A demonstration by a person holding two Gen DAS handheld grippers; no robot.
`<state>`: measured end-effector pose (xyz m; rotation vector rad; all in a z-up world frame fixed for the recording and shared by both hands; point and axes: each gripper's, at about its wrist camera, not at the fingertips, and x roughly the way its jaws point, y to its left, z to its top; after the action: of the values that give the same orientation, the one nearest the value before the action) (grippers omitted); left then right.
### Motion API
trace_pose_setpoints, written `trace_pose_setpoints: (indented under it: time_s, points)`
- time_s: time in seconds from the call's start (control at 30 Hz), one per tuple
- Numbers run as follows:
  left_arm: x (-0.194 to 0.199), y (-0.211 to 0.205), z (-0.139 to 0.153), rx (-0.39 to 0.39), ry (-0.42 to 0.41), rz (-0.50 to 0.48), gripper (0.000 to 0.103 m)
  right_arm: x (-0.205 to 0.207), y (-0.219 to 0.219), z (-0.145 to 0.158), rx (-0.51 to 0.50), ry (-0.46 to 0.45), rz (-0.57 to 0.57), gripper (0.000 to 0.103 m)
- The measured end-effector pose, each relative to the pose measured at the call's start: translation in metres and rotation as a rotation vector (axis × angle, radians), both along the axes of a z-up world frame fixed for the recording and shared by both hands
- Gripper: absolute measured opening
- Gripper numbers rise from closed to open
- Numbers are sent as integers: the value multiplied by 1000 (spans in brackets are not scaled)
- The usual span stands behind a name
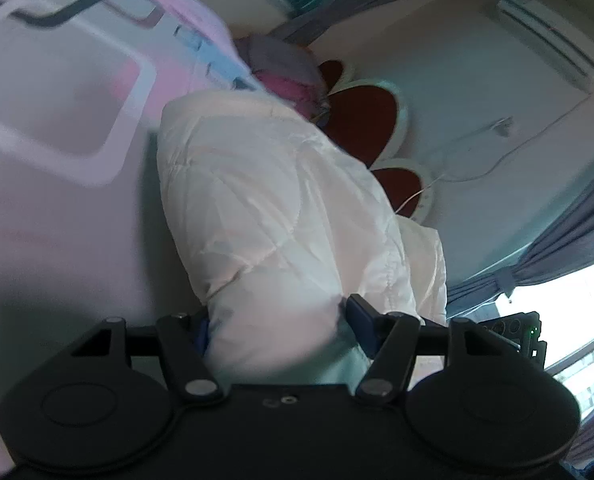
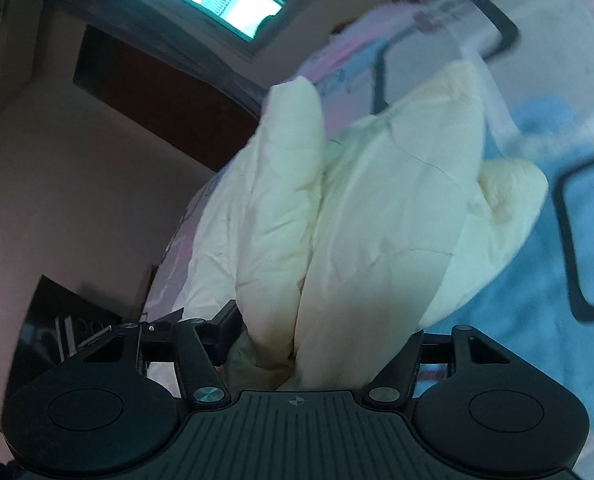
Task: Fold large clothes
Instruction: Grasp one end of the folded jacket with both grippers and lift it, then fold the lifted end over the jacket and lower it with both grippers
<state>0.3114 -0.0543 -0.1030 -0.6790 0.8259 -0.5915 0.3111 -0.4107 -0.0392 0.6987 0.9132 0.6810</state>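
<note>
A cream-white padded jacket (image 1: 265,200) stretches away from my left gripper (image 1: 281,324) over a pink patterned bed cover (image 1: 57,120). The jacket's end fills the gap between the left fingers (image 1: 361,316), which press on it from both sides. In the right wrist view the same jacket (image 2: 377,220) is bunched into thick folds with a sleeve (image 2: 293,152) standing up. My right gripper (image 2: 321,336) is shut on that bunch. Its left finger (image 2: 227,328) shows; fabric hides the right one. The bed cover (image 2: 517,260) looks blue and pink here.
A pink and grey heap of clothes (image 1: 285,68) lies beyond the jacket by a red headboard with cream rims (image 1: 361,120). An air conditioner (image 1: 549,40), grey curtains (image 1: 577,240) and a bright window (image 1: 577,320) are at the right. A dark brown panel (image 2: 157,100) stands left of the bed.
</note>
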Motion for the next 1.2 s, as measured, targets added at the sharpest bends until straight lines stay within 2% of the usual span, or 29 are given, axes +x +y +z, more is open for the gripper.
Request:
trace_pose_setpoints:
  time_s: [0.13, 0.3, 0.6, 0.77, 0.87, 0.93, 1.0, 1.07, 1.13, 1.2]
  points:
    - [8, 35, 17, -32, -59, -27, 63, -3, 41, 27, -33, -61, -14, 59]
    - [19, 99, 38, -60, -130, -27, 63, 8, 112, 52, -54, -128, -6, 59]
    - [26, 222, 50, -47, -160, 75, 63, 42, 252, 53, -73, -175, 96, 59]
    - [12, 286, 37, -28, -131, 133, 63, 61, 315, 26, -62, -137, 163, 59]
    - [4, 309, 15, 18, -64, 173, 63, 65, 346, -14, -70, -51, 189, 59]
    - [-1, 315, -5, 84, -7, 191, 63, 64, 359, -51, -88, 48, 186, 60]
    - [-10, 317, -16, 108, -4, 186, 63, 59, 359, -75, -69, 85, 160, 61]
    - [-14, 315, -17, 111, -12, 187, 63, 56, 354, -83, -50, 117, 134, 62]
    - [-13, 315, -16, 129, -17, 182, 66, 57, 350, -84, -69, 111, 122, 64]
    - [-11, 322, -13, 154, -10, 186, 75, 60, 344, -79, -107, 114, 95, 77]
